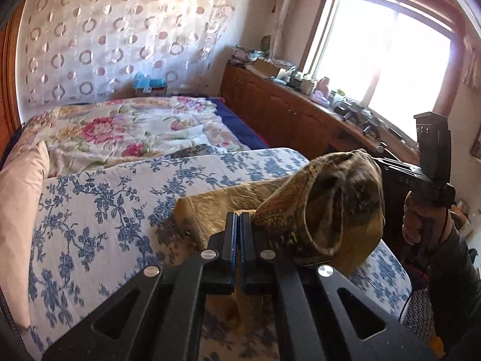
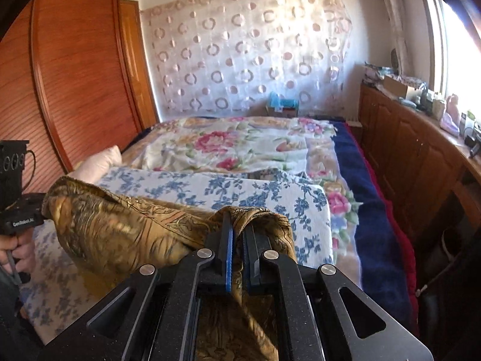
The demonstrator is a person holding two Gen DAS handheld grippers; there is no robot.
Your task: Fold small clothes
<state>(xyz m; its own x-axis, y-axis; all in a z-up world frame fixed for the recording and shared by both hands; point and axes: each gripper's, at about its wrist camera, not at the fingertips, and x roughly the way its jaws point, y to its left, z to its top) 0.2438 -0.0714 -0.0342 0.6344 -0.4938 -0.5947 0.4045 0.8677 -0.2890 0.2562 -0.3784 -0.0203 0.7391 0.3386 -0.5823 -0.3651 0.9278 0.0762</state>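
Sunlit bedroom, with a bed along the far wall under a pale curtain [image 2: 249,60] patterned with rings. On that bed the blue-flowered white quilt [image 1: 99,198] covers the near end, and beyond it lies a pink-flowered blanket [image 1: 126,129] with a dark blue blanket [image 2: 357,180] along its window side. A pale pillow [image 1: 21,210] sits at the quilt's wardrobe-side edge, and the wooden wardrobe [image 2: 78,84] stands past that. A low wooden cabinet [image 1: 285,114] runs beside the bed under the bright window [image 1: 387,60], its top crowded with small items too blurred to name.

The task's thing, a small gold-brown patterned garment [image 1: 303,210], is held up just above the blue-flowered quilt, stretched between the two grippers. Part of it drapes onto the quilt, and an opening edged with a hem gapes toward the left wrist camera. The left gripper [image 1: 240,234] has its blue-padded fingers [image 1: 233,240] clamped together on the cloth, a strip of which hangs down between them. The right gripper [image 2: 239,240] also pinches a fold of the garment between its fingers [image 2: 228,246], the cloth bunched over the tips and trailing down below. In the left wrist view the right hand [image 1: 421,222] grips its gripper's handle over the quilt's window-side edge; in the right wrist view the left hand [image 2: 18,252] shows at the frame's edge on the wardrobe side
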